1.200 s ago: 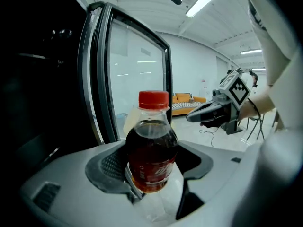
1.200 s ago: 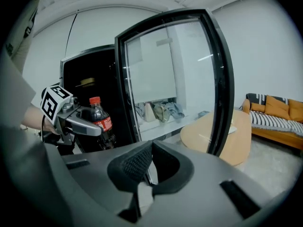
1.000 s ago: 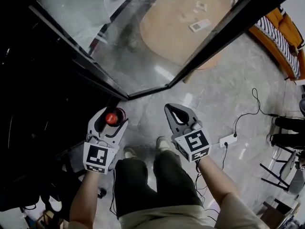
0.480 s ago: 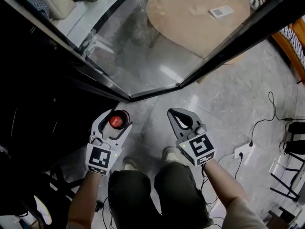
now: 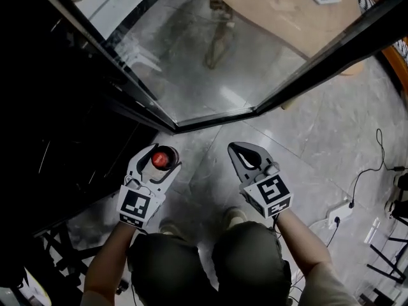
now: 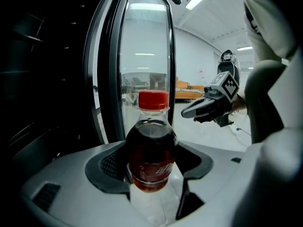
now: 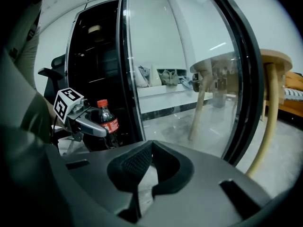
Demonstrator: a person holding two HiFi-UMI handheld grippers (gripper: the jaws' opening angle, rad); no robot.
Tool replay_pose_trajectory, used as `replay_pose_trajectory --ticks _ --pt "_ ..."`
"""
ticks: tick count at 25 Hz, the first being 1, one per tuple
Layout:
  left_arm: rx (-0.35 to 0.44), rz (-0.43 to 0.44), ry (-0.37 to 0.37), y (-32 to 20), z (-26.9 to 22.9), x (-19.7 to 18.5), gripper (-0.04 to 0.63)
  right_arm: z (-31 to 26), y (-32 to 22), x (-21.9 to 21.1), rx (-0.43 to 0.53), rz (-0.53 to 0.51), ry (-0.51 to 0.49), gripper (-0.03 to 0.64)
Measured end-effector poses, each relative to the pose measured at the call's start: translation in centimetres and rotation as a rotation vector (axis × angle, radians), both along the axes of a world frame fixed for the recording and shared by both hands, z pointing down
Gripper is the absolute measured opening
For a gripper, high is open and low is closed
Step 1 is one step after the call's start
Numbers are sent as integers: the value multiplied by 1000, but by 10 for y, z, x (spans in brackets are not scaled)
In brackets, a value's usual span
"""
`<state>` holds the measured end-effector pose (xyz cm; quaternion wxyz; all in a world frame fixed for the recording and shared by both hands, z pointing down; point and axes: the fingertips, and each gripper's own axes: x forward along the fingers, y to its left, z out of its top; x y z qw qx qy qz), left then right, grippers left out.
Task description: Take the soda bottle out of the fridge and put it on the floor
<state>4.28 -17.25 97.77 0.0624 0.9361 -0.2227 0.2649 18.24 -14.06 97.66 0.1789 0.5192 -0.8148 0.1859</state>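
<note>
Looking down on polished grey floor tiles (image 5: 306, 139) in front of a dark fridge (image 5: 57, 120), with its glass door (image 5: 210, 50) swung open and a round wooden table (image 5: 287, 5) showing through the pane. Gripping the soda bottle (image 6: 150, 148) in the left gripper (image 5: 162, 155), jaws spread wide and pads pressing on both sides of the body at the red label. Holding it upright, outside the fridge, just off the bottom corner of the open door; not showing whether the base is touching the tiles. Carrying dark brown soda up to the shoulder, under a red cap. Holding the right gripper (image 5: 237, 149) alongside, apart from the bottle, jaws meeting tip to tip with nothing between them. Revealing nothing of the fridge's contents, too dark inside.
</note>
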Motion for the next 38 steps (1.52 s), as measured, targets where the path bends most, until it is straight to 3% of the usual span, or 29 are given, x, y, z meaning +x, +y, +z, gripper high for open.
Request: replay_pose_trajectory --ticks 14,30,38 --pt "15 24 -36 -3 115 -10 296 92 -2 -10 -13 -7 1 -3" --pt "-7 41 -66 6 191 -17 298 131 5 -28 -39 -33 4 -3" --pt "8 42 -23 5 198 -13 298 144 7 -34 -60 -41 21 -3"
